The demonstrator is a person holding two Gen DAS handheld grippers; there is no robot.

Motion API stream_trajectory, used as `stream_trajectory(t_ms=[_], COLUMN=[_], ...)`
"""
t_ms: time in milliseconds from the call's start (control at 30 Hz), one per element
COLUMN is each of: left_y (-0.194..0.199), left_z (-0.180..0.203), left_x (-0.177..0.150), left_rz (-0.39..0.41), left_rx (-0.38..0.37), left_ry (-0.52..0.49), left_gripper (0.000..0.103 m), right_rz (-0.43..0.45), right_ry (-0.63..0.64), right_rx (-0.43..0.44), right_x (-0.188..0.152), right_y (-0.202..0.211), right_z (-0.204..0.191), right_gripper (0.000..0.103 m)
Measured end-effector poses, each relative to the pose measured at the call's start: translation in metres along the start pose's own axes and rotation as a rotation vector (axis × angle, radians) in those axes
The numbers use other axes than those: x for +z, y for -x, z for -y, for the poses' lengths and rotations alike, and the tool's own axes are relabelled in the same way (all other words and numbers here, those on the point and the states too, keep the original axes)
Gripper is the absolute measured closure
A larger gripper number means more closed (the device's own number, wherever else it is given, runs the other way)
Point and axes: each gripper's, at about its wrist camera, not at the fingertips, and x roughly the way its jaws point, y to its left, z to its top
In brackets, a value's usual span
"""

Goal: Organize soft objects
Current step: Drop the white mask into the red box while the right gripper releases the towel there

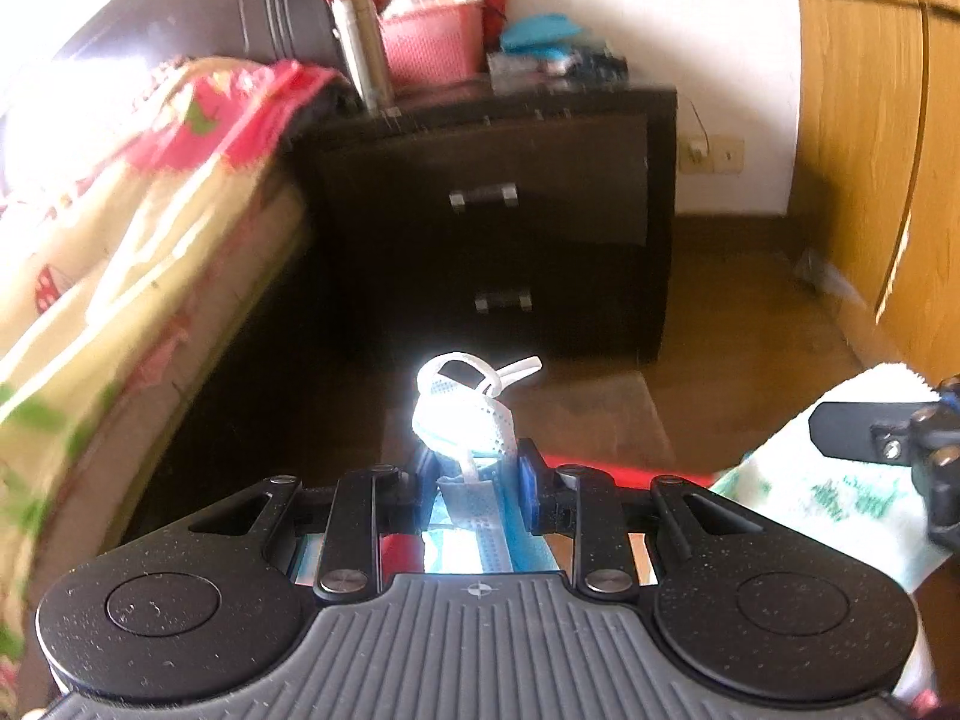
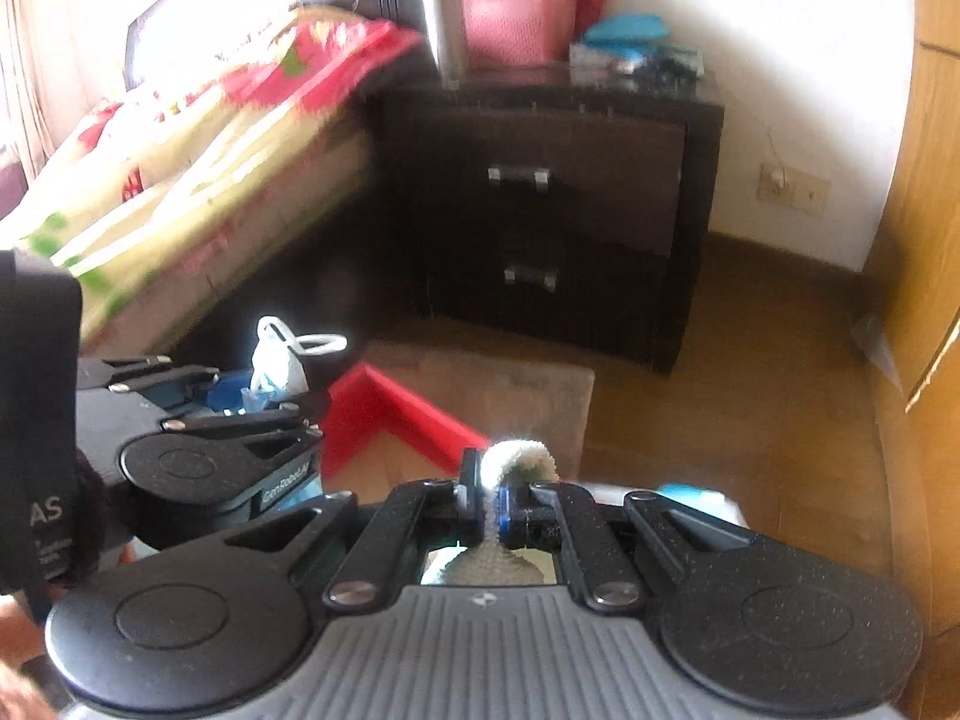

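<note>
Left of scene: a bed (image 1: 120,228) with a floral red and yellow cover (image 2: 198,144) runs along the left side. Beside it stands a dark two-drawer nightstand (image 1: 510,210); on its top are a metal flask (image 1: 363,48), a pink basket (image 1: 432,42) and blue items too blurred to name.

Centre: the left gripper (image 1: 477,474) is pinched on a crumpled blue face mask (image 1: 462,414), which sticks up above the fingers with its white ear loops curling at the top. In the right wrist view the same gripper (image 2: 258,399) appears at the left, mask (image 2: 276,360) upright in it, just beside the corner of a red box (image 2: 384,414) standing on the wooden floor (image 2: 750,390).

Right: the right gripper (image 2: 487,501) is pressed tight on a fold of white towel (image 2: 522,456), which bulges above the fingers. In the left wrist view the towel (image 1: 840,492), white with green print, hangs at the right edge. A wooden wardrobe (image 1: 870,120) closes the right side.
</note>
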Motion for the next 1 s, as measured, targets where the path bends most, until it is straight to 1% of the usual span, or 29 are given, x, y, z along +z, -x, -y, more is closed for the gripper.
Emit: stream_trajectory(t_ms=[133,200,267,400,467,533,600,667,767,800,833,867,900,933,967,1000], left_y=[0.013,0.019,0.023,0.024,0.017,0.008,-0.001,-0.009,-0.019,-0.022,-0.025,-0.026,-0.027,-0.028,-0.028,-0.027], left_z=[-0.003,-0.004,-0.004,0.0,0.002,0.007,0.013,0.016,0.017,0.015,0.012,0.009,0.006,0.004,0.002,0.001], left_x=[0.015,0.021,0.025,0.025,0.022,0.015,0.007,0.002,-0.007,-0.009,-0.012,-0.014,-0.016,-0.019,-0.021,-0.024], left_rz=[0.035,0.044,0.048,0.038,0.017,-0.009,-0.033,-0.056,-0.074,-0.086,-0.099,-0.108,-0.115,-0.123,-0.13,-0.138], left_rx=[-0.001,-0.007,-0.008,-0.006,-0.006,-0.001,-0.002,0.006,0.028,0.022,0.014,0.008,0.008,0.01,0.01,0.007], left_ry=[0.001,0.001,-0.001,-0.023,-0.031,-0.041,-0.06,-0.074,-0.093,-0.084,-0.069,-0.057,-0.045,-0.039,-0.037,-0.037], left_gripper=[0.075,0.073,0.071,0.071,0.067,0.065,0.059,0.044,0.035,0.033,0.031,0.03,0.03,0.03,0.03,0.03], right_rz=[0.065,0.097,0.116,0.121,0.098,0.054,0.0,-0.057,-0.11,-0.123,-0.132,-0.132,-0.124,-0.119,-0.121,-0.122], right_ry=[0.006,0.006,0.017,0.033,0.032,0.029,0.013,-0.002,-0.036,-0.043,-0.049,-0.052,-0.058,-0.07,-0.075,-0.074], right_rx=[0.018,0.029,0.027,0.02,0.012,0.004,0.01,0.017,0.0,-0.007,-0.015,-0.018,-0.016,-0.014,-0.016,-0.018], right_x=[0.022,0.031,0.038,0.045,0.042,0.034,0.023,0.013,0.001,-0.001,-0.002,-0.004,-0.007,-0.01,-0.011,-0.014], right_y=[0.025,0.038,0.048,0.056,0.049,0.033,0.015,-0.003,-0.022,-0.025,-0.028,-0.029,-0.028,-0.028,-0.029,-0.029], right_z=[-0.005,-0.009,-0.014,-0.021,-0.022,-0.021,-0.018,-0.015,-0.008,-0.005,-0.002,0.001,0.004,0.007,0.01,0.01], right_gripper=[0.103,0.103,0.103,0.103,0.103,0.103,0.103,0.103,0.103,0.101,0.092,0.082,0.077,0.065,0.058,0.058])
